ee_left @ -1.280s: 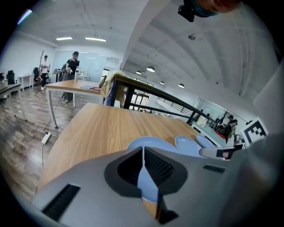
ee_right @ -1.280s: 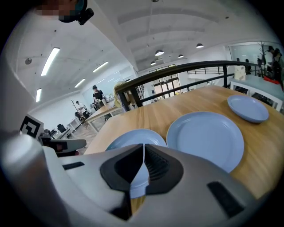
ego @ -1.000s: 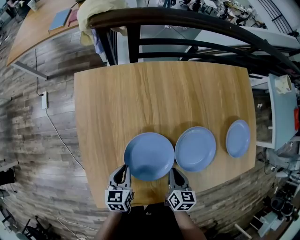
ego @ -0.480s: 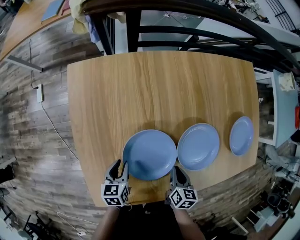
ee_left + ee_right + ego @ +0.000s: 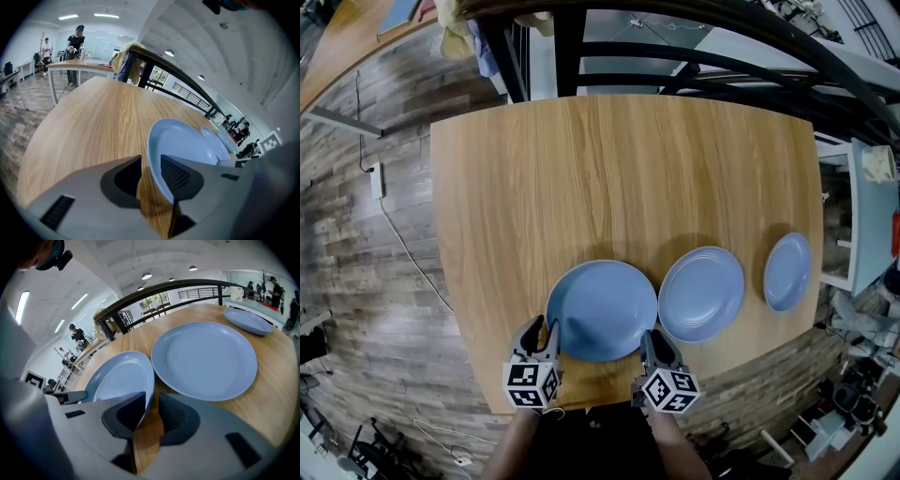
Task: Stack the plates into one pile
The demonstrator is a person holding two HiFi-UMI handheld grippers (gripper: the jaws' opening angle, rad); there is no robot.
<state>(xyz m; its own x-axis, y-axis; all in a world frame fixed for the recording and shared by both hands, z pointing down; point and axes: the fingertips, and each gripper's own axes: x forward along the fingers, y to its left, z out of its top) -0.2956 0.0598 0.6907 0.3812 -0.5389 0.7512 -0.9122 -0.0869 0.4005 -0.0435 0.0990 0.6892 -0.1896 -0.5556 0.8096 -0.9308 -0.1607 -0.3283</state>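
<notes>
Plate rim between the jaws on both sides: I've got my left gripper (image 5: 541, 330) and right gripper (image 5: 654, 339) at opposite edges of the near plate (image 5: 602, 309), which lies flat on the wooden table (image 5: 581, 169) right in front of both tools. Left gripper view: jaws have just been opening and stand apart, the plate's left rim runs up between them, bare wood showing in the gap beside it, pads not pressing, so released. Right gripper view: jaws also apart, the same plate's right rim lies along the inner edge of the left-hand jaw with a strip of table between rim and the other jaw, so no clamp there either. Both tools point steeply down at the table's near edge, marker cubes toward me. Just past my right gripper, on its outer side, sits the second plate (image 5: 701, 293), close beside the near plate, rims almost meeting, can't tell if they touch. Further out the same way, well beyond the right gripper and near the table's right edge, lies the small plate (image 5: 787, 272), apart from the second one. All three blue, none stacked.
</notes>
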